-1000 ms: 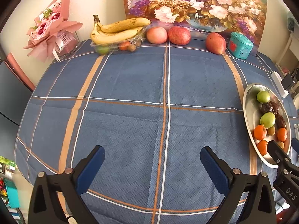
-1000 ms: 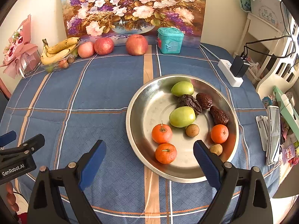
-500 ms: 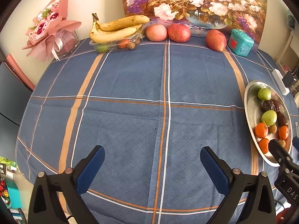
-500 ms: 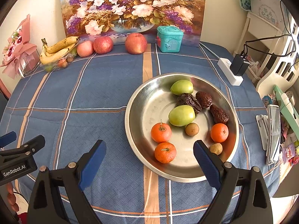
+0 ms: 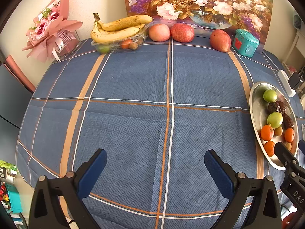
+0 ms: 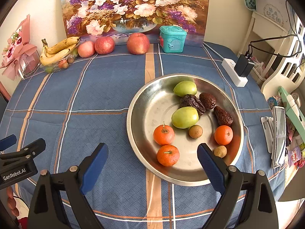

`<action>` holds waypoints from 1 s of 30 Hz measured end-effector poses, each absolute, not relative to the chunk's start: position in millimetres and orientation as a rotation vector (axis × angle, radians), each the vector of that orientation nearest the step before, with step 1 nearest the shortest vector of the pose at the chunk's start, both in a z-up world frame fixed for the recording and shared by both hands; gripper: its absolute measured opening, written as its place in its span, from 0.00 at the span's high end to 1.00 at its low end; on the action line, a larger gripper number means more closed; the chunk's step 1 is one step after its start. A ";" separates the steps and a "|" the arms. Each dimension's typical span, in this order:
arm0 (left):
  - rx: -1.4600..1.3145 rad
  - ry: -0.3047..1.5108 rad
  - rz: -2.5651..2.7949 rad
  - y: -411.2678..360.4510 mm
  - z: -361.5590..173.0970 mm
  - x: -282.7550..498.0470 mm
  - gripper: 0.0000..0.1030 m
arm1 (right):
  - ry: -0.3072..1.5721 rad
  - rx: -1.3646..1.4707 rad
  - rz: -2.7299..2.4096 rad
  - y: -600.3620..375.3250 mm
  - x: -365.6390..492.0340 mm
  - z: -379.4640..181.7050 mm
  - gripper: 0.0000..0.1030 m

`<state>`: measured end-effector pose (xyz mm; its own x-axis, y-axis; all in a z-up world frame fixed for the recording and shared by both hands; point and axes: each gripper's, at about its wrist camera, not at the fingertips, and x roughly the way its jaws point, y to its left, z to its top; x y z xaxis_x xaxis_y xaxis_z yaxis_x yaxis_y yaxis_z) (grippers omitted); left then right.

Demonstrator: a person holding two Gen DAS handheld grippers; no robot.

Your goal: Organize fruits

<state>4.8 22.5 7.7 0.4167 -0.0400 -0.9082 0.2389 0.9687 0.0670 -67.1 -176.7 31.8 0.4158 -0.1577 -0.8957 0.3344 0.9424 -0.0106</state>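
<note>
A steel plate (image 6: 144, 103) on the blue checked tablecloth holds two green fruits (image 6: 184, 117), three small oranges (image 6: 164, 134), dark dates (image 6: 192, 101) and two small brown longans (image 6: 195, 131). My right gripper (image 6: 152, 159) is open and empty, low over the plate's near rim. My left gripper (image 5: 155, 164) is open and empty over bare cloth; the plate (image 5: 256, 114) lies to its right. At the back stand three apples (image 5: 182, 32) and a clear tray (image 5: 116, 44) of small fruits with bananas (image 5: 118, 29) on top.
A teal house-shaped box (image 6: 172, 39) stands at the back beside the flower painting (image 6: 133, 5). A pink bouquet (image 5: 51, 32) is at the back left. A white power strip (image 6: 233, 71) with a plug lies right of the plate. A phone on a stand (image 6: 278, 133) is at the far right.
Both grippers stay open and empty. The left view has tilted slightly, so the back fruits sit a little higher in frame. The right view is almost unchanged.
</note>
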 end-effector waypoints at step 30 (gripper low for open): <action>0.228 1.128 -0.173 22.9 7.6 6.4 0.00 | 1.106 0.182 -0.310 -177.6 -67.5 30.0 0.08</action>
